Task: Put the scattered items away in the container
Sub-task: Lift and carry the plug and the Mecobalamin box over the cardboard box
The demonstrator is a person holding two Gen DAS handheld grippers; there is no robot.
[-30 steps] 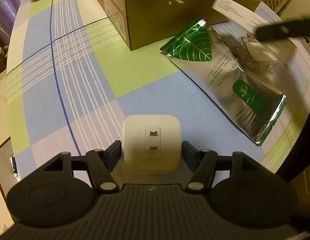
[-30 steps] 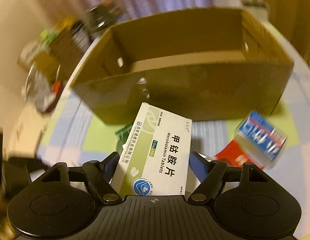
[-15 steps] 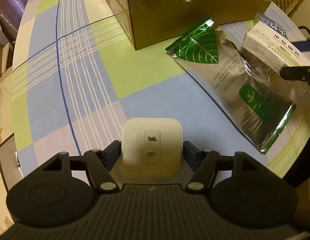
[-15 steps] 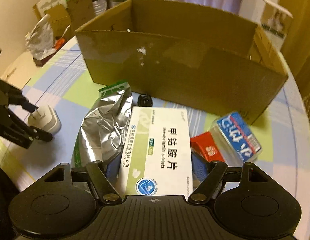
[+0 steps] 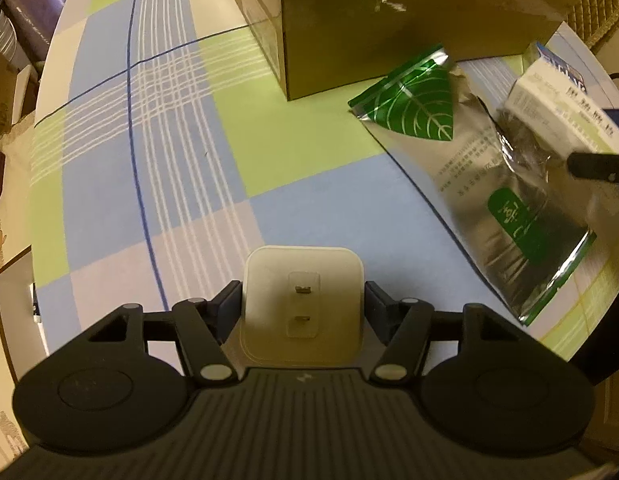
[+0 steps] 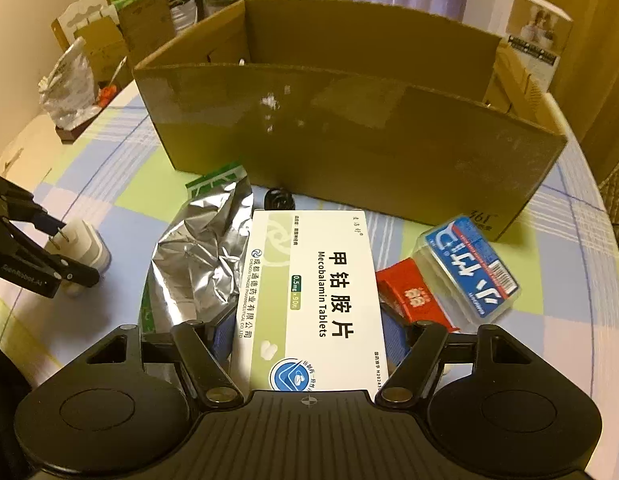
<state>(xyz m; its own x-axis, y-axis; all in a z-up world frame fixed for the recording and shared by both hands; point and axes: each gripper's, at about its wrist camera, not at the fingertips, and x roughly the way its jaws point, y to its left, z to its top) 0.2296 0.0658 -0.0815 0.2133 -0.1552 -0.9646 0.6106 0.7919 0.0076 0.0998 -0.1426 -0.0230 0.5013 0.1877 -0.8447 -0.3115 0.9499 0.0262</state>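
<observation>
Lowered now, right gripper (image 6: 307, 334) clamps the tablet box (image 6: 311, 296); left gripper (image 5: 303, 306) grips the charger (image 5: 303, 300)

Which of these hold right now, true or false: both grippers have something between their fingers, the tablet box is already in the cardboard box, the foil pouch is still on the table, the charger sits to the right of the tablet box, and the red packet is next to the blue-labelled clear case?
1. Both grippers have an item between their fingers. True: the left gripper is around the white charger, the right gripper around the Mecobalamin tablet box.
2. The tablet box is inside the cardboard box. False: it is in front of it, outside.
3. The foil pouch lies on the tablecloth. True.
4. In the right wrist view the charger is right of the tablet box. False: it is to the left.
5. The red packet lies beside the blue-labelled clear case. True.
</observation>
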